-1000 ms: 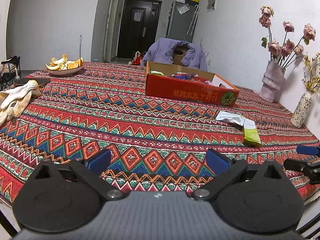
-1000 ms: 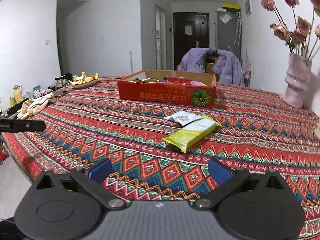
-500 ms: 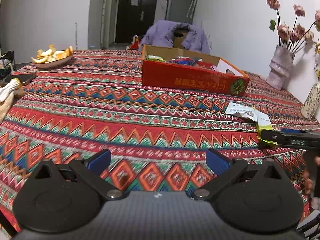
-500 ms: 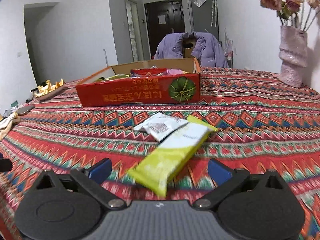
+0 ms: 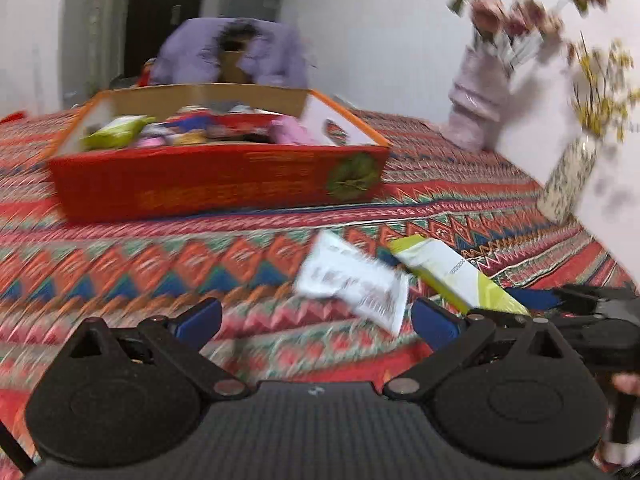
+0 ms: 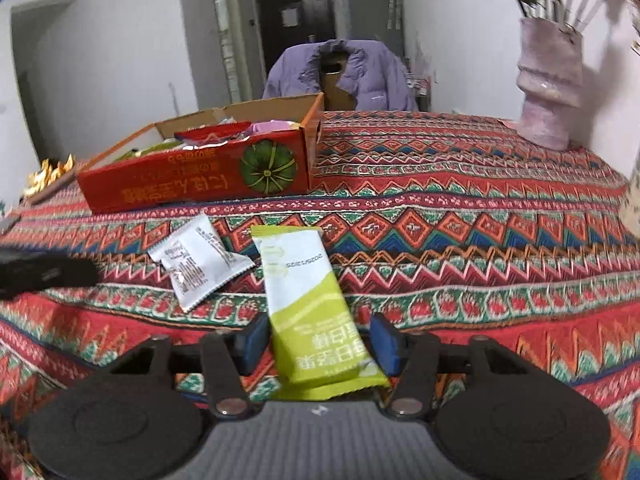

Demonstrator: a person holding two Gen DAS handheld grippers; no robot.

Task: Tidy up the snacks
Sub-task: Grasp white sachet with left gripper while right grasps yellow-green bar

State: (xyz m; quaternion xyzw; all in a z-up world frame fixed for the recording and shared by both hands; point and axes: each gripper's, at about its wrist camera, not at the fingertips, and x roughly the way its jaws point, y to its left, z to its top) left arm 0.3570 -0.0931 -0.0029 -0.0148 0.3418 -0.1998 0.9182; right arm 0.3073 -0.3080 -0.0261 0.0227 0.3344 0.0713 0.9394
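Observation:
A green and white snack packet [image 6: 304, 292] lies on the patterned tablecloth [image 6: 460, 240], its near end between the blue pads of my right gripper [image 6: 320, 344]. The jaws are closing and the pads stand just beside the packet's edges. Left of it lies a white snack packet [image 6: 200, 264]. In the left wrist view this white packet [image 5: 352, 284] sits just ahead of my open left gripper [image 5: 316, 320], nearer its right pad. The green packet [image 5: 448, 272] lies to the right. A red cardboard box [image 5: 216, 188] with several snacks stands behind.
A pink vase [image 6: 548, 80] with flowers stands at the back right, and a speckled vase [image 5: 568, 176] is by the wall. A purple jacket [image 6: 340, 72] hangs on a chair behind the table. Orange peels [image 6: 48, 172] lie far left. The table's front edge is close.
My left gripper swept right and forward to the white packet. My right gripper moved forward until the green packet sits between its pads, and its jaws narrowed.

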